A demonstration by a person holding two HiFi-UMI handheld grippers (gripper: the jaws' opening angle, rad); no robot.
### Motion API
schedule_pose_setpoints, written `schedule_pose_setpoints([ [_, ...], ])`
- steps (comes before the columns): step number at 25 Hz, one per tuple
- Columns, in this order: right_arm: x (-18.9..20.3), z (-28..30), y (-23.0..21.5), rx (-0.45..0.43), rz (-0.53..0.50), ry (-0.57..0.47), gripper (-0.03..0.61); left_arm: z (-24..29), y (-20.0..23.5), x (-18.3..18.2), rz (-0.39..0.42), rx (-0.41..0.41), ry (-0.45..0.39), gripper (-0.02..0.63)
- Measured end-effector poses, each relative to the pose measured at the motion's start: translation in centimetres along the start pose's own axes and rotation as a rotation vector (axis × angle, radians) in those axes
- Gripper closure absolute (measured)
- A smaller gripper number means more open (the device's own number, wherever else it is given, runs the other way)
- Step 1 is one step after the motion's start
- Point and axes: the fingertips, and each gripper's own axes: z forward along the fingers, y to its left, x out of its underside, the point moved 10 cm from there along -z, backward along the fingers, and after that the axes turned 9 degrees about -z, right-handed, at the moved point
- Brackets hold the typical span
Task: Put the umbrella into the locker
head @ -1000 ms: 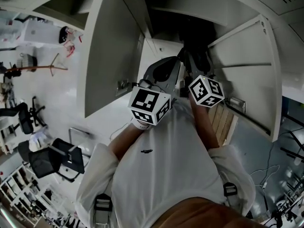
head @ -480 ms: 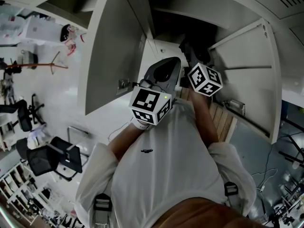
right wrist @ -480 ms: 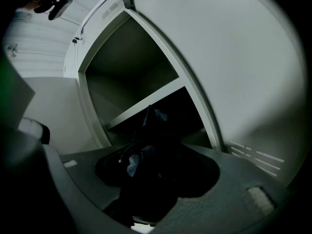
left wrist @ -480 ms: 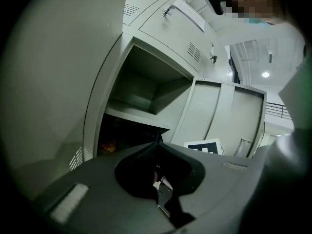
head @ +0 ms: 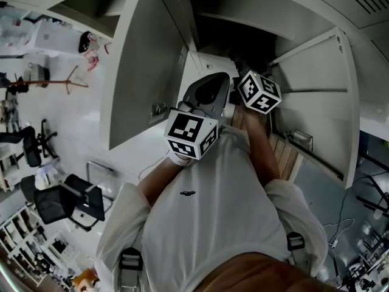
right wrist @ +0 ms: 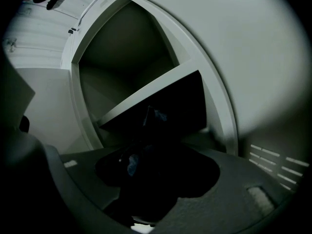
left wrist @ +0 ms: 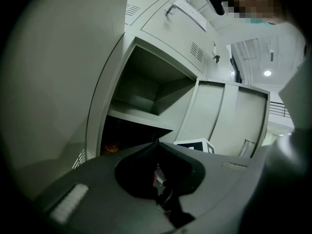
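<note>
- A white shirt with dark strap buckles at the sides is seen nearest, on the person holding both tools.
- The left hand-held gripper is held in front of the chest with its jaws brought together on nothing, pointing towards the locker.
- The right hand-held gripper is held further forward, at the mouth of the locker. Its jaws are closed on the dark folded umbrella.
- The umbrella is pointed into the dark lower compartment, just under the shelf; how far it has gone in cannot be told.
- A pale grey upper compartment is seen above that shelf.
- The opening is flanked by two open grey doors, the left door and the right door.
- Closed locker doors with vent slots are seen above the opening.
- Wooden slats are seen on the floor by the right door.
- A glossy white floor is spread around the locker. A black office chair and a brown coat stand stand on it to the left, and loose cables lie to the right.
</note>
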Motion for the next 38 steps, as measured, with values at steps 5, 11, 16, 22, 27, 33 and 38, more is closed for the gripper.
schedule_pose_setpoints([
  [5,-0.3,1.6,-0.5,0.011,-0.012,0.001,0.327,0.0,0.1,-0.1,0.0,-0.005,-0.002,0.6],
  [11,-0.7,3.3,-0.2,0.013,-0.044,0.007,0.327,0.0,0.3,-0.1,-0.003,-0.01,-0.002,0.6],
  [16,-1.0,5.0,0.0,0.009,-0.047,0.014,0.327,-0.1,0.3,-0.1,-0.007,-0.015,-0.003,0.6],
  [22,-0.5,7.2,-0.4,-0.016,-0.078,0.065,0.325,-0.4,0.7,-0.1,-0.013,-0.035,-0.009,0.6],
  [27,-0.5,8.0,-0.8,-0.011,-0.105,0.093,0.324,-0.6,1.0,-0.1,-0.02,-0.048,-0.011,0.6],
  [33,0.2,8.8,-0.5,0.029,-0.201,0.164,0.313,-0.6,1.2,0.0,-0.026,-0.059,-0.015,0.6],
  [38,0.8,9.1,-0.4,0.078,-0.224,0.22,0.291,-0.8,1.2,-0.2,-0.026,-0.066,-0.022,0.6],
])
